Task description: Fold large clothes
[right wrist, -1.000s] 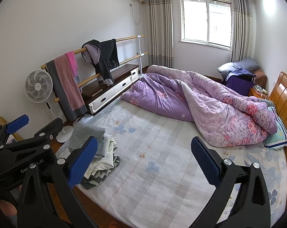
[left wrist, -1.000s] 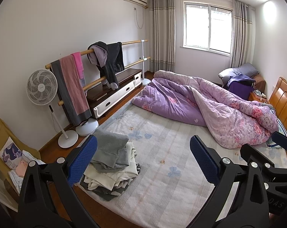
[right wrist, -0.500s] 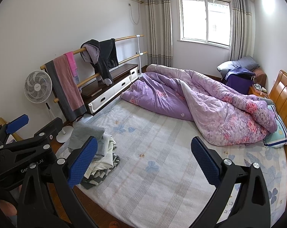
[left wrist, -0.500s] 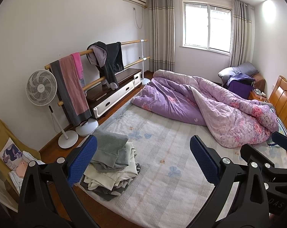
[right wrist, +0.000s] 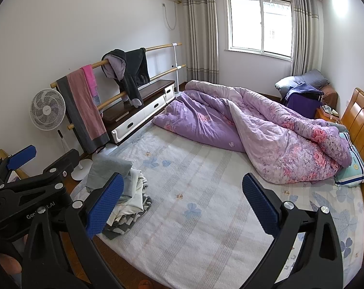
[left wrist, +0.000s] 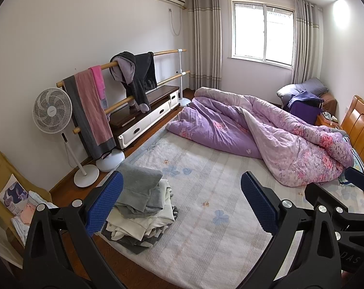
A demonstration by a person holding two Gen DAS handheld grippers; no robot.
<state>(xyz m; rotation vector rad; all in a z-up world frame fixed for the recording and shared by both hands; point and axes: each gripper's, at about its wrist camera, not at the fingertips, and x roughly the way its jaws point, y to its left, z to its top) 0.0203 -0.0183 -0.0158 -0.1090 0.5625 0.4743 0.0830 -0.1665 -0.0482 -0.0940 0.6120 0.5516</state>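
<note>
Both tools, left tool (left wrist: 180, 195) and right tool (right wrist: 183, 198), gape wide, empty. Risk: grabbing clothes pile (left wrist: 141, 207) at lower left drags several layers.

White walls, bright window (left wrist: 262, 32) (grey curtains), wooden floor (left wrist: 61, 190), low cabinet (left wrist: 147, 116), fan (left wrist: 52, 110)

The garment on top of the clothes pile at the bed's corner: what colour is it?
Plain grey garment, lying on white and dark pieces below; the left wrist view shows it best.
</note>
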